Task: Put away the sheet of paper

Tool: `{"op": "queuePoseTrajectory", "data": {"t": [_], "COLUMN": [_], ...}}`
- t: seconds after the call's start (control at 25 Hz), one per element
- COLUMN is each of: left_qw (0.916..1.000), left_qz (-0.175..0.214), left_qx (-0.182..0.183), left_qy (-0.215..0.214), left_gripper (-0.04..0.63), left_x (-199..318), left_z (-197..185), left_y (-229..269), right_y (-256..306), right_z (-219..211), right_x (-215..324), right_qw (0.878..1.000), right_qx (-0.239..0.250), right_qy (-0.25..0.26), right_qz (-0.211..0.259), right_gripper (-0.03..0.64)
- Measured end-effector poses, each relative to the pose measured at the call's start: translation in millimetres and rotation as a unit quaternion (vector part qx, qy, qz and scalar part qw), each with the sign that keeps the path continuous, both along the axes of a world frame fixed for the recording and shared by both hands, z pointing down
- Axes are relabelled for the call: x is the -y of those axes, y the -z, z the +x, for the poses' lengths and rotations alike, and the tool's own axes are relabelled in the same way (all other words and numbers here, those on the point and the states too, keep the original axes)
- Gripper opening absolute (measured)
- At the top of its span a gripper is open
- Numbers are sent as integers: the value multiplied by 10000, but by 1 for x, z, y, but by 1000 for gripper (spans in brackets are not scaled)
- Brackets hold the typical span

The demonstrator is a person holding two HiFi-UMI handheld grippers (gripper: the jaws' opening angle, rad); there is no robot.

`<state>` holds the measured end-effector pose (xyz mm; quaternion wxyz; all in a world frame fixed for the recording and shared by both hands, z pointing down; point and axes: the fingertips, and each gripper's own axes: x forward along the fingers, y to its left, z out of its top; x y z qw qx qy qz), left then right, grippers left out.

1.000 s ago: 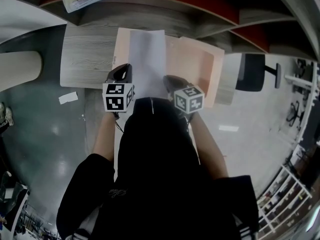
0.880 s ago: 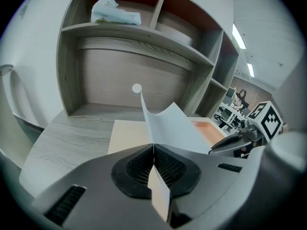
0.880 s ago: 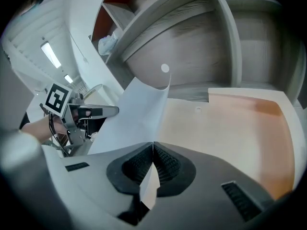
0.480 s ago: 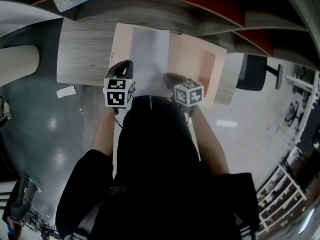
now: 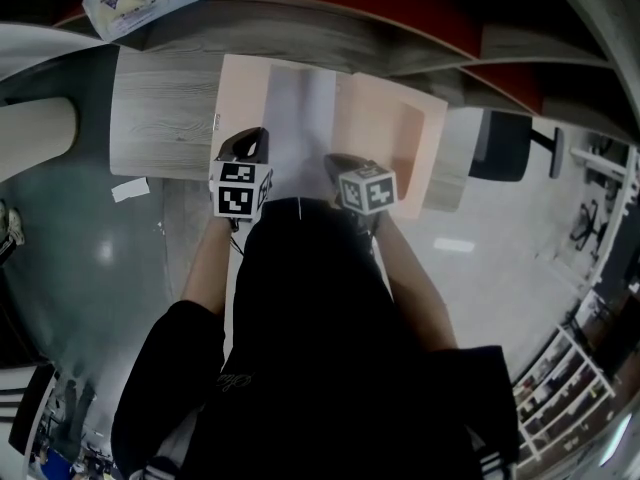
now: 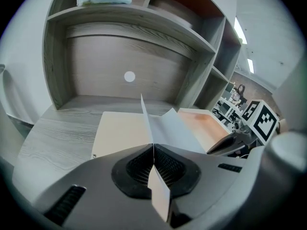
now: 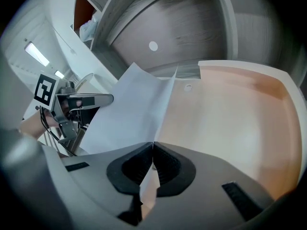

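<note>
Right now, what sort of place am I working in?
Probably an office or workroom: a wood-grain desk with a built-in shelf unit, a black office chair on a polished floor, and a peach folder lying open below the sheet of paper.

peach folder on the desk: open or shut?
Open. The folder lies spread in two flaps on the desk, the sheet of paper over its middle.

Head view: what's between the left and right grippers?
The sheet of paper, gripped by left gripper and right gripper, spans the gap over the open folder; clear in head view.
</note>
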<state>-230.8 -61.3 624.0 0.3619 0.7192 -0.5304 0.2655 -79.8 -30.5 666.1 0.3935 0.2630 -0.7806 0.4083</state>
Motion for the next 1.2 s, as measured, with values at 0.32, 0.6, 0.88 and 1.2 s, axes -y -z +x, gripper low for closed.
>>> {"op": "queuePoseTrajectory", "data": {"t": [0.32,0.6,0.88,1.2], "left_qw": [9998,9995,9992,9988], "left_qz": [-172,-236,-325,-386], "left_qx": [75,66,91,115], "left_qy": [-92,-183,-223,-292], "left_gripper": [46,46,46,46], "left_x": [0,1,2,5], "left_z": [4,9,18,22], "left_y": [-6,-11,-15,-18], "right_y": [-8,-14,-17,-19], "right_z": [8,19,26,32], "right_x": [-2,-3,1,4], "right_qw": [9996,9990,9986,9982], "right_qx": [-146,-236,-269,-249], "right_qy": [-71,-188,-269,-415], "right_qz": [-210,-333,-356,-356], "right_gripper": [18,18,18,18]}}
